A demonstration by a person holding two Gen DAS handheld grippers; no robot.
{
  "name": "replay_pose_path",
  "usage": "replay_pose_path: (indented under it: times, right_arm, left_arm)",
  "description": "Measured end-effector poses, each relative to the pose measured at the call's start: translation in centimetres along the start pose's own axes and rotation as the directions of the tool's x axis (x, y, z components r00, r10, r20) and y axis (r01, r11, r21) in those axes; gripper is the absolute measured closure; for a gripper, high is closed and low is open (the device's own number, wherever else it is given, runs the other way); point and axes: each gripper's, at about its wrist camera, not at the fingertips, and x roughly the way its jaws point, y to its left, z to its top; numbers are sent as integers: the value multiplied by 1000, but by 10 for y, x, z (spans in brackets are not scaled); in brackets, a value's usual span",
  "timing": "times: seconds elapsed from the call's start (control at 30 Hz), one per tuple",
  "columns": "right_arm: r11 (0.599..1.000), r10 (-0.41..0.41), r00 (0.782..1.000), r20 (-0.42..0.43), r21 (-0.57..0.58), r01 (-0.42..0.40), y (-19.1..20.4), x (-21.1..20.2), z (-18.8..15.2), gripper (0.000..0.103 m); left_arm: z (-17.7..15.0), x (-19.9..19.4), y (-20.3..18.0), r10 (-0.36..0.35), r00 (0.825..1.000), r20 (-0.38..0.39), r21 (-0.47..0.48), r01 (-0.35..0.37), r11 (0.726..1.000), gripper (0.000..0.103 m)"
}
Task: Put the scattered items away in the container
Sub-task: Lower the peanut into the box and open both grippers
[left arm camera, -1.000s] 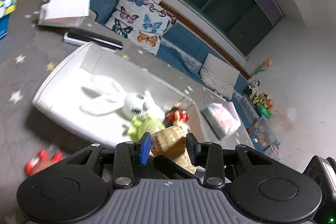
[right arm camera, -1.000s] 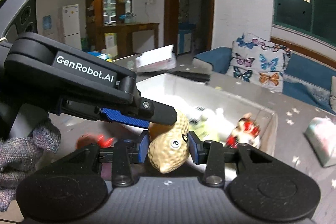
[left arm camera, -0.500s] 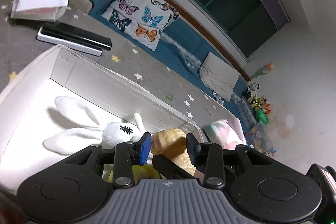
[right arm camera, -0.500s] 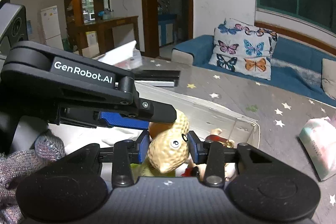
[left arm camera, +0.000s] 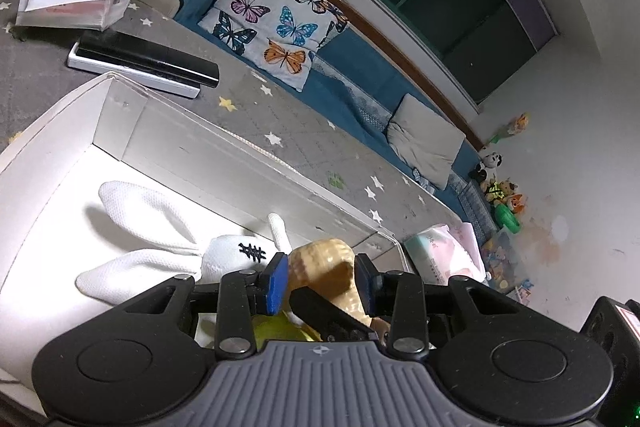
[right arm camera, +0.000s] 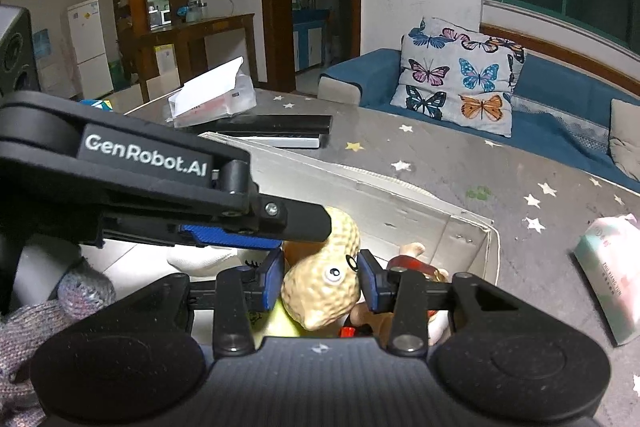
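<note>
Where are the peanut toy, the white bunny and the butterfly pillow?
peanut toy (right arm camera: 324, 291), right wrist view, on its bumpy face beside the eye.
white bunny (left arm camera: 228, 253), left wrist view, on its head.
butterfly pillow (right arm camera: 460, 75), right wrist view, middle of its printed front.

rabbit (left arm camera: 168, 247) body hidden behind left tongs | doll (right arm camera: 412, 267) half-covered behind right tongs | tissue pack (right arm camera: 612, 271) cut by edge

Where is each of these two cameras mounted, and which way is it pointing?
Left wrist view: sits on the left gripper, looking along its fingers over the white container toward the sofa; shows its own fingers.
Right wrist view: sits on the right gripper, facing the container and doorway; the left gripper crosses it.
Shared: both grippers close on one peanut toy.
</note>
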Motion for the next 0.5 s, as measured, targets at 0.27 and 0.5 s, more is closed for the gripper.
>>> replay_pose_path:
  times: [0.27,0.5]
  right_arm:
    - [999,-41,999,17,-33,42,8,-9,-4,53]
    - [998,-44,998,52,-40,46,15,-29,-8,53]
  left_arm:
    - [-6,-22,0,-4,999,33,-6,4,1000,65]
    - [-18,-45,-2,1,999,54,4,-1,1000,65]
